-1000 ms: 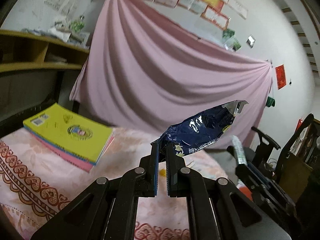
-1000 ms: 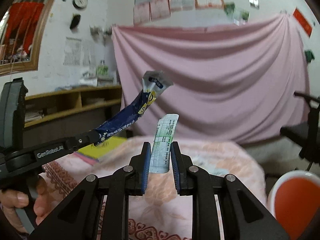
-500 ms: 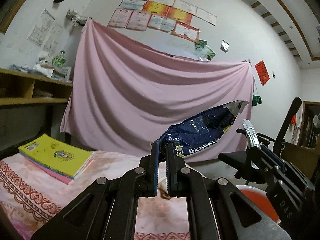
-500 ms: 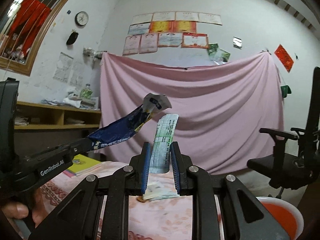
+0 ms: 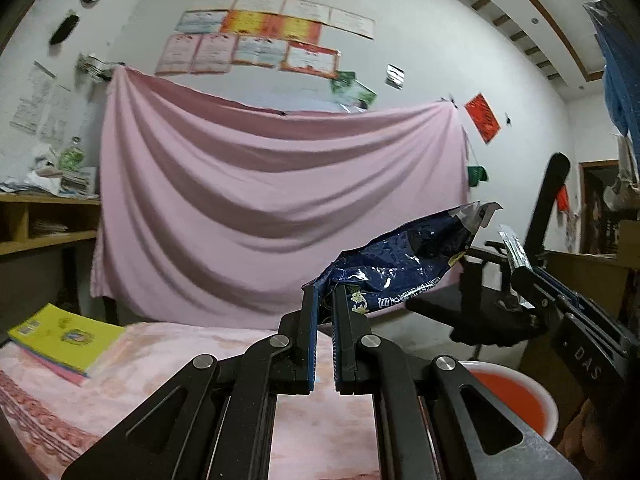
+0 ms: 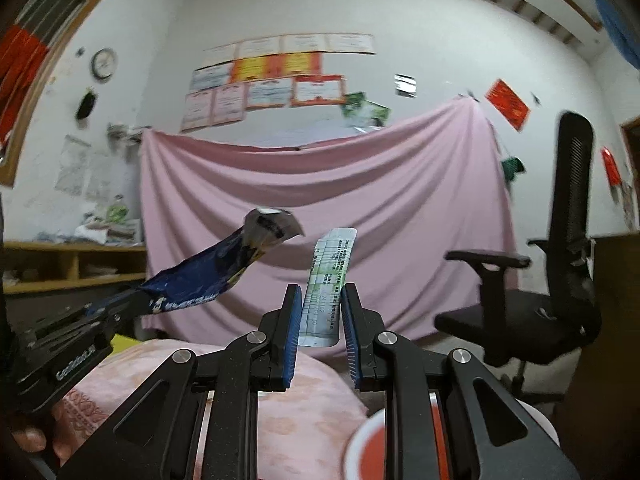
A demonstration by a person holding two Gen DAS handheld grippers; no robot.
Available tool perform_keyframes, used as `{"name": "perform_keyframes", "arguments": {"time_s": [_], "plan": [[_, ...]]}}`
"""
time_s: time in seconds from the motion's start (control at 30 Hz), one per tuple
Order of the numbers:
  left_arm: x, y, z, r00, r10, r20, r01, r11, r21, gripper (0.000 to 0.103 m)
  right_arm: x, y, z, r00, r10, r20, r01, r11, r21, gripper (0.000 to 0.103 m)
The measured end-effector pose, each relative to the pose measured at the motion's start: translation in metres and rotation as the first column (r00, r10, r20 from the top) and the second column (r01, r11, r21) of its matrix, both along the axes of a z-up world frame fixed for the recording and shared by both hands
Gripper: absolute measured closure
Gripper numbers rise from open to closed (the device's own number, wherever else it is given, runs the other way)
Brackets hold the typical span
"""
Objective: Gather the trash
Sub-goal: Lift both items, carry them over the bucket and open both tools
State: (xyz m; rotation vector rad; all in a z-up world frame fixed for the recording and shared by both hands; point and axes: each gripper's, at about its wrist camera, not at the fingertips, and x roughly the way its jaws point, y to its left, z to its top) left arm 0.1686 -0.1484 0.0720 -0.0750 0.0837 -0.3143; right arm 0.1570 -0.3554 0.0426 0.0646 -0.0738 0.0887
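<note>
My left gripper [image 5: 325, 294] is shut on the corner of a crumpled dark blue snack bag [image 5: 404, 264], which sticks up and to the right with its torn silver end uppermost. The same blue snack bag [image 6: 208, 276] appears from the side in the right wrist view, held by the left gripper [image 6: 132, 300]. My right gripper [image 6: 320, 300] is shut on a narrow white and green printed wrapper [image 6: 328, 280] standing upright between its blue pads. That right gripper [image 5: 520, 264] with the wrapper [image 5: 514, 246] shows at the right of the left wrist view. A white bin with a red liner [image 5: 516, 400] sits low at the right.
A table with a pink patterned cloth [image 5: 168, 368] lies below both grippers, with a stack of yellow and pink books [image 5: 64, 336] at its left. A black office chair [image 6: 552, 280] stands to the right. A pink sheet [image 5: 260, 208] hangs on the back wall, wooden shelves [image 5: 36, 232] at left.
Both grippers have swung to the right and risen a little, carrying their trash. The books slid left in view, and the red-lined bin and office chair have come into view.
</note>
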Motion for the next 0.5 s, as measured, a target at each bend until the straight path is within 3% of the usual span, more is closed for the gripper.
{"name": "perform_keyframes", "arguments": {"time_s": [0.27, 0.5], "plan": [[0.019, -0.07, 0.0, 0.988, -0.121, -0.091, 0.126, 0.991, 0.053, 0.099, 0.009, -0.065, -0.013, 0.992, -0.087, -0.088, 0.097, 0.988, 0.117, 0.085], [0.053, -0.132, -0.015, 0.938, -0.204, -0.279, 0.231, 0.971, 0.066, 0.099, 0.017, -0.099, -0.028, 0.972, -0.119, -0.201, 0.152, 0.976, 0.156, 0.084]]}}
